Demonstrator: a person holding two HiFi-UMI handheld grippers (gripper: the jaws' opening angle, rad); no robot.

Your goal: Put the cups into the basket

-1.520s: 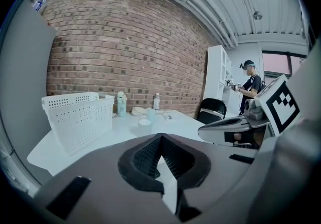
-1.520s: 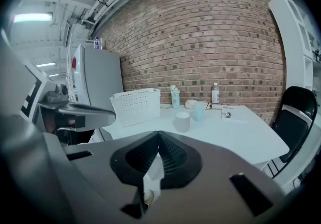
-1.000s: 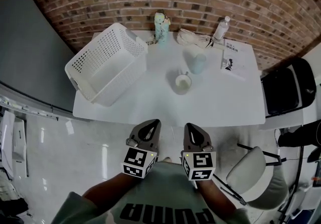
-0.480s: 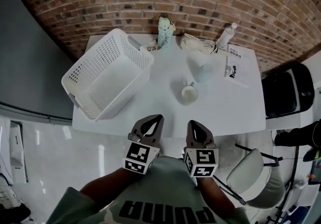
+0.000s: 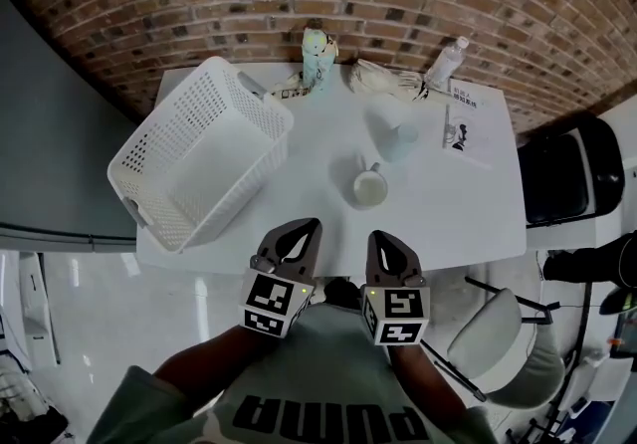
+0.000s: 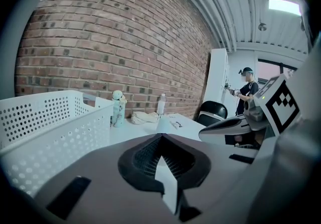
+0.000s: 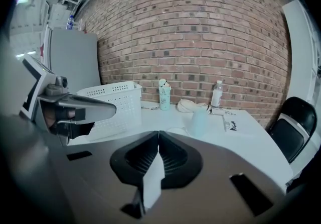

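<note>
Jaws are pressed shut on the left hand-held gripper (image 5: 304, 230) and the right hand-held gripper (image 5: 381, 238), with nothing in them. Both reach just over the near edge of the white counter (image 5: 468, 203). Bare counter lies between them and the two cups. One white mug (image 5: 366, 189) stands mouth up near the middle. One pale blue cup (image 5: 394, 129) stands just behind it. One white basket (image 5: 199, 158) sits on the left, mouth up, its long side slanting, a corner poking past the counter's edge.
</note>
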